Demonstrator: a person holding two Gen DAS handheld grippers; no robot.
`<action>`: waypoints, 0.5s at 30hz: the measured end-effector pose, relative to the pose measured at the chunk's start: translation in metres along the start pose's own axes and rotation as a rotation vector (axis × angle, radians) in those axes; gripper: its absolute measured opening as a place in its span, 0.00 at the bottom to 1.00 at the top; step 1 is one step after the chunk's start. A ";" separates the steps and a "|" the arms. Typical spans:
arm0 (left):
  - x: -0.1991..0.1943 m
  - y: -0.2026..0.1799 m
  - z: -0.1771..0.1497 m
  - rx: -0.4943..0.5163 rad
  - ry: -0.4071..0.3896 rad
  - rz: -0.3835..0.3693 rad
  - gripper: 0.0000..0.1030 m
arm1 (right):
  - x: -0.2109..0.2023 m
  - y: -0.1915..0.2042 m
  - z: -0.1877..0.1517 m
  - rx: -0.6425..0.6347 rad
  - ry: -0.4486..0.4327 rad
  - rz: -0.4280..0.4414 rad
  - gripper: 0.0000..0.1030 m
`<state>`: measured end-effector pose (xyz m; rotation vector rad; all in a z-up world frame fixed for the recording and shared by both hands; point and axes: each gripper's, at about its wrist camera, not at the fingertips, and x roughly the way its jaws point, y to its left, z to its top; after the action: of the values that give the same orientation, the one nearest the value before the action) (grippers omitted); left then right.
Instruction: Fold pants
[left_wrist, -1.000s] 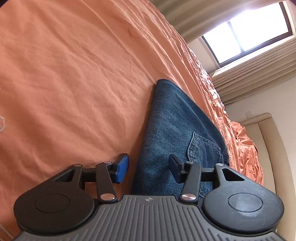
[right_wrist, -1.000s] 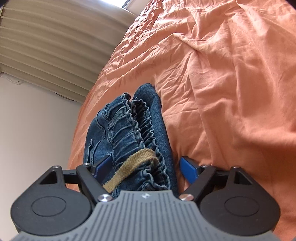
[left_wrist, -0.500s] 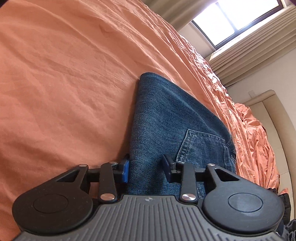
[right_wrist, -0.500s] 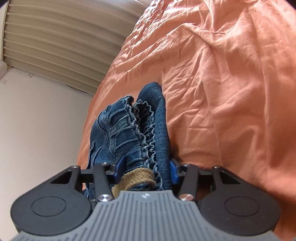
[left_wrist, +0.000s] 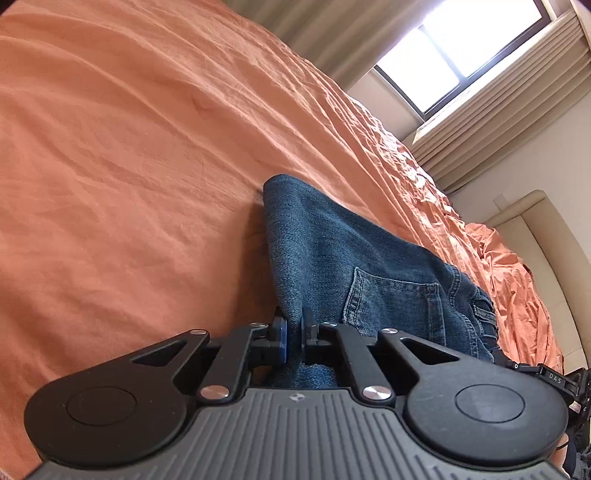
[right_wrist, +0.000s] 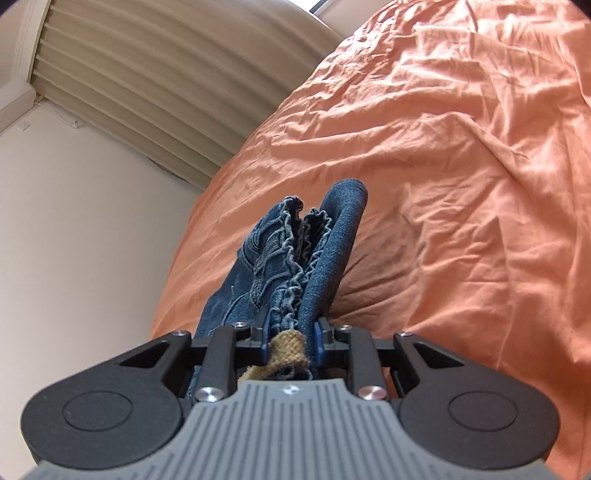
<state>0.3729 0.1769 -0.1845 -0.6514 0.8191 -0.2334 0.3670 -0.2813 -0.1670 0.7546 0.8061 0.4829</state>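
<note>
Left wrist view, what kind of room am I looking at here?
Most likely a bedroom: an orange bedsheet covers a wide bed, a padded beige headboard stands at its far end, and a curtained window sits beyond. Denim pants lie on the sheet.

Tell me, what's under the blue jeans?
Under the jeans lies the orange bedsheet, all wrinkly around them. The left gripper and right gripper pinch the jeans' edges. Whatever sits right beneath the denim is covered, so I can't see it.
</note>
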 end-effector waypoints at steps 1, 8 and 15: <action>-0.006 -0.004 -0.002 0.009 -0.008 0.004 0.05 | -0.002 0.013 0.001 -0.028 0.008 0.001 0.17; -0.058 -0.006 0.000 0.004 -0.063 0.034 0.05 | 0.006 0.075 -0.010 -0.132 0.061 0.022 0.17; -0.110 0.015 0.029 0.063 -0.110 0.121 0.05 | 0.057 0.124 -0.033 -0.122 0.075 0.110 0.17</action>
<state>0.3197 0.2491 -0.1126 -0.5488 0.7399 -0.1123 0.3626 -0.1508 -0.1150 0.6728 0.7995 0.6563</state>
